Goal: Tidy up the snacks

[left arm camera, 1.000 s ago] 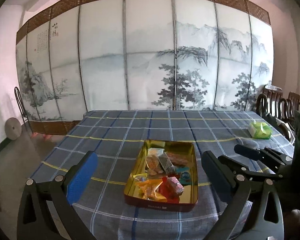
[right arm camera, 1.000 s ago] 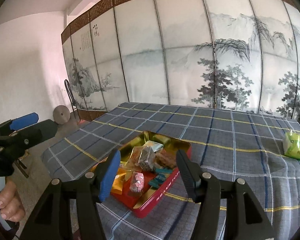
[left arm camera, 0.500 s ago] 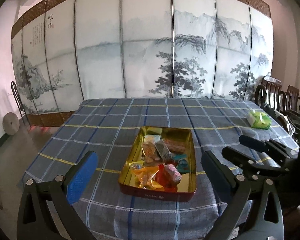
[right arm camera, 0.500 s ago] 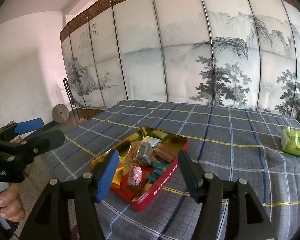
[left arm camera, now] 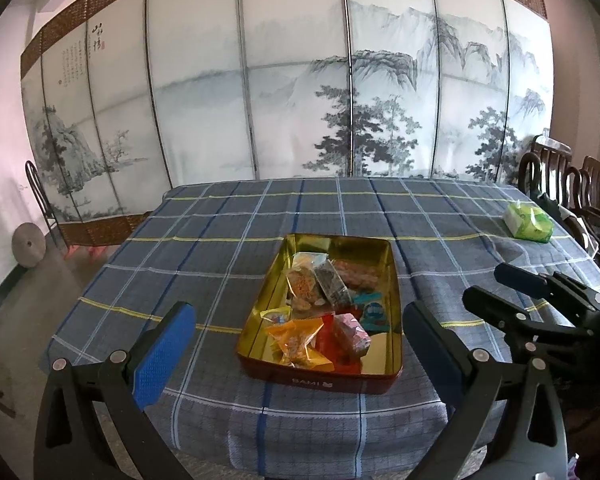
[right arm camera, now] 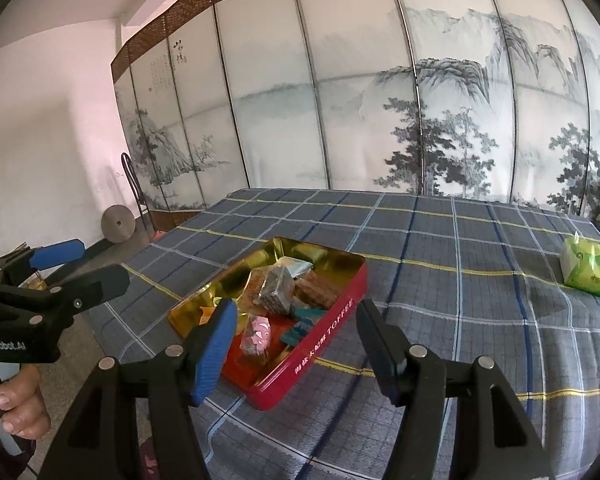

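A red tin (left arm camera: 328, 380) with a gold inside sits near the front of the checked tablecloth and holds several wrapped snacks, among them an orange packet (left arm camera: 296, 340) and a pink one (right arm camera: 258, 330). My left gripper (left arm camera: 296, 344) hovers in front of the table's near edge, open and empty, with the tin beyond its blue pads (left arm camera: 164, 352). My right gripper (right arm camera: 298, 344) is open too, empty, and faces the tin's (right arm camera: 328, 320) right corner. Each view shows the other gripper: the right gripper (left arm camera: 532, 292) at that view's right edge, the left gripper (right arm camera: 72, 268) at its view's left edge.
A green packet (left arm camera: 528, 224) lies alone at the table's far right, also seen as the green packet (right arm camera: 588, 268). A painted folding screen (left arm camera: 300, 100) stands behind the table. Dark wooden chairs (left arm camera: 560, 176) stand at the right. A hand (right arm camera: 20, 404) holds the left gripper's handle.
The left gripper has sunk slightly and tipped, so the table's front edge and overhanging cloth now show below the tin. The right gripper has hardly moved.
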Demonstrator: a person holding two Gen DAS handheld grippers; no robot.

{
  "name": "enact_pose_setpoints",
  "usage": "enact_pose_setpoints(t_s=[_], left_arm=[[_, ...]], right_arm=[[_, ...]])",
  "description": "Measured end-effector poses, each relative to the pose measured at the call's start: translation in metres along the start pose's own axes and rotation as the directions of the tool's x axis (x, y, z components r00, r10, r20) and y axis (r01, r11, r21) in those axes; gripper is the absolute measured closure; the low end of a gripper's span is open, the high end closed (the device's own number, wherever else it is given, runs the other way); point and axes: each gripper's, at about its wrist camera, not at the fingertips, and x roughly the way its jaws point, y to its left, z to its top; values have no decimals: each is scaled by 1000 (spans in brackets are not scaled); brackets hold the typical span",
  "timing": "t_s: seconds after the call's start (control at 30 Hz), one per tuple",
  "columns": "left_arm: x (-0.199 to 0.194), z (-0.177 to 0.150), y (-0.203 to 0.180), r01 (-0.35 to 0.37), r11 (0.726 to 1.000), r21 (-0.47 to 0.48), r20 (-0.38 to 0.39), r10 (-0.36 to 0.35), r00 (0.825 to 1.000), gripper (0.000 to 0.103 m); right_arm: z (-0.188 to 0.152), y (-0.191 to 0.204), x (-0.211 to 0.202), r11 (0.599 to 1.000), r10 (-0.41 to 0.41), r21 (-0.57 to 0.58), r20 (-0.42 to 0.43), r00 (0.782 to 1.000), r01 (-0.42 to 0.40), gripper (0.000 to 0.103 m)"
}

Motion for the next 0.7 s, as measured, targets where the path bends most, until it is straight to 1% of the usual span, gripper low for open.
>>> enact_pose_setpoints(t_s=[0.13,0.23,0.27,0.3,0.33,0.37,0.43,0.47,0.5,0.57,0.6,0.67,0.7], left_arm=[[5,-1,-2,-4,1000,8,-17,4,1000,0],[12,-2,-3,23,1000,9,-47,-22,999,0],[14,-3,-4,20,1000,9,-53,-19,998,0],[15,-4,-4,4,1000,6,-57,-4,998,0],[18,-6,-5,-35,999,2,-56,35,998,0],[20,-8,-5,-67,998,-2,-50,67,996,0],[25,-9,-3,-86,996,-10,-67,85,994,0],[28,-9,0,-84,996,-22,-78,82,994,0],[29,-9,2,-88,996,-34,-85,84,993,0],[31,-8,5,-97,994,-50,-94,92,991,0],[31,-8,6,-98,994,-51,-98,93,991,0],[32,-7,6,-110,993,-52,-106,104,989,0],[35,-6,5,-110,993,-47,-125,103,987,0]], right_arm=[[-2,-5,1,1000,-5,6,-3,1000,5,40],[-5,-14,2,1000,-18,23,-13,1000,18,40],[-7,-21,2,999,-28,29,-20,999,29,40],[-8,-27,3,999,-40,30,-26,999,41,40],[-8,-36,4,998,-60,25,-31,998,60,40],[-9,-48,5,995,-98,13,-37,995,98,39],[-12,-73,9,987,-161,0,-62,985,162,38],[-13,-95,12,979,-203,1,-91,975,204,38],[-14,-110,15,973,-229,3,-108,968,230,38],[-18,-148,21,950,-309,0,-156,938,312,38],[-20,-170,24,936,-346,1,-185,920,352,38],[-25,-210,28,908,-402,20,-233,886,418,38],[-27,-229,30,897,-418,36,-257,871,441,38]])
